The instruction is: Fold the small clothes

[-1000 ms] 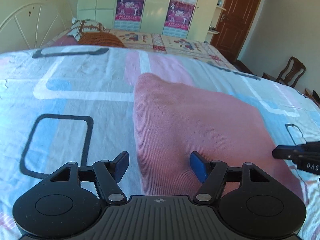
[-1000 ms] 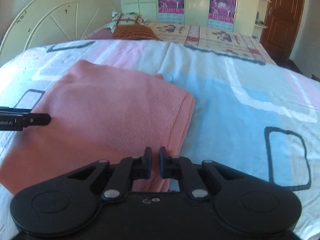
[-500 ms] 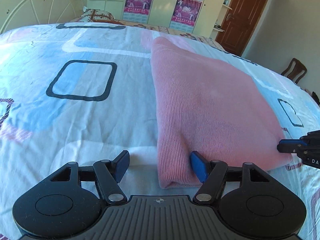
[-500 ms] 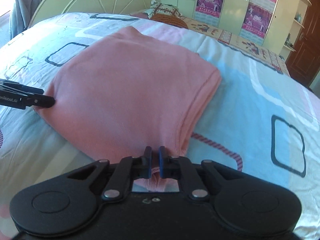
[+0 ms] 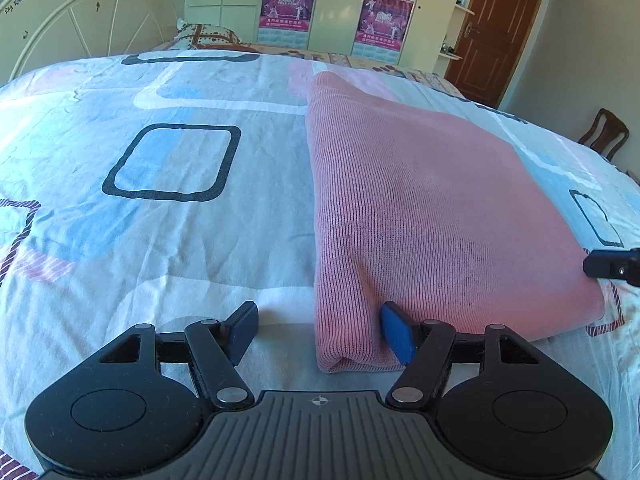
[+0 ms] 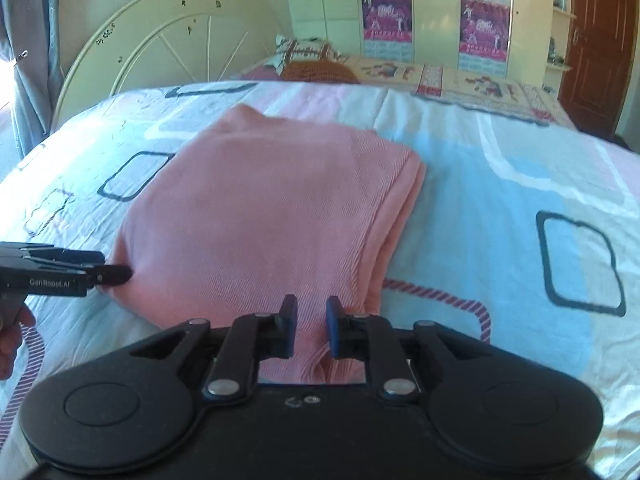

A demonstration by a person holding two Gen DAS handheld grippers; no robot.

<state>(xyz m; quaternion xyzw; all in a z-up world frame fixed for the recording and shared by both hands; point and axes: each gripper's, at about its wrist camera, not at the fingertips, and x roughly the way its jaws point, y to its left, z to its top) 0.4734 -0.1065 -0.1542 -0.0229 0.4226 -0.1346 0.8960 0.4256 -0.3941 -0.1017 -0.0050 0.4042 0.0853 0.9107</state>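
While the wide bed with its pale sheet printed in blue, pink and black-outlined squares [image 5: 168, 208] fills both views, the folded pink ribbed knit garment [image 5: 432, 216] lies flat on it. Half a second ago the right gripper [image 6: 312, 330] had its fingers nearly pressed together on the near hem; now they stand a little apart, the pink cloth showing between them, though whether the pads touch it is hard to tell. The left gripper [image 5: 320, 330] is spread wide as before, its right blue pad resting against the garment's near folded corner and its left pad over bare sheet.

From the left wrist, only the dark tip of the right gripper pokes in at the frame's right edge, just beside the garment's near right corner; the garment's layered side is out of sight. From the right wrist, the stacked hem edges [image 6: 400, 200] show on the garment's right side, and the left gripper's black body appears at the left margin, its tip touching the pink edge, with part of a hand [image 6: 12, 336] cut off beneath it.
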